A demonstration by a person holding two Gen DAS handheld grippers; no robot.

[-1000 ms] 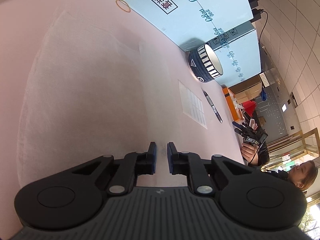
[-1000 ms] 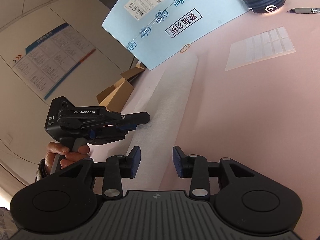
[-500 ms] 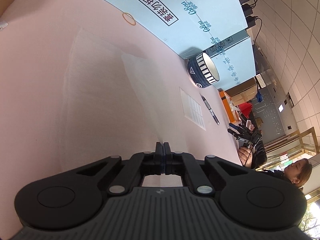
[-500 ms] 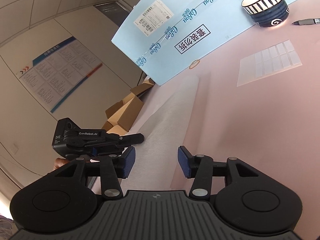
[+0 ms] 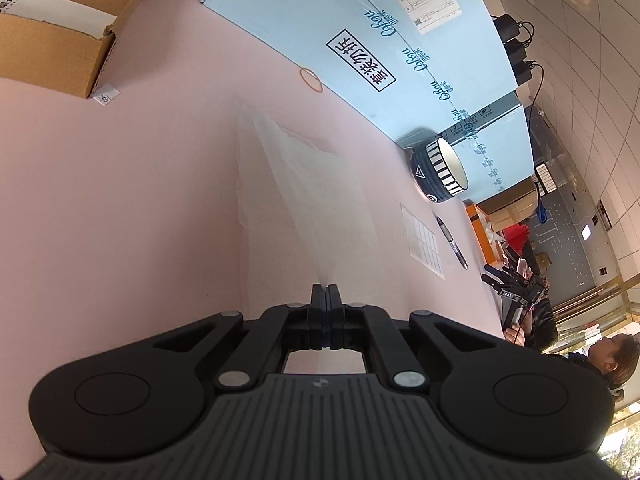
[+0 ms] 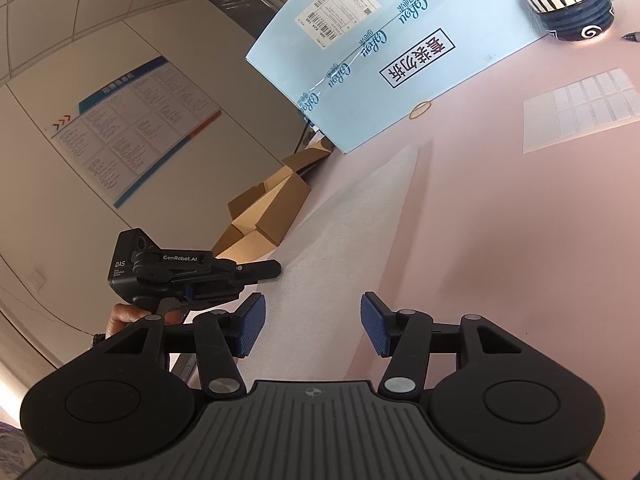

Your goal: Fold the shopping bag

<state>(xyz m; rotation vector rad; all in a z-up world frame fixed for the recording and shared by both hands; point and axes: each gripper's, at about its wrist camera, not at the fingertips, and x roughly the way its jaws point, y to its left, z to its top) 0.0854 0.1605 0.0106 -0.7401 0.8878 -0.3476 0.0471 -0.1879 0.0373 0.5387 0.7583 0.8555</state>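
1. Shopping bag (image 5: 316, 184): your left gripper (image 5: 325, 294) is clamped on its near edge, lifting it off the pink table (image 5: 120, 200) to carry a fold over.
2. Your right gripper (image 6: 308, 322) hangs wide apart, holding nothing, beside the bag.
3. A second ago the left jaws stood apart and the bag lay flat.

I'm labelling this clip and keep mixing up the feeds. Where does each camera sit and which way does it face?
Left wrist: sits on the left claw, shut on the shopping bag, looking along the pink table toward the bowl.
Right wrist: sits on the open right claw; the left claw and hand show.
Shared: bag, bowl, blue box.
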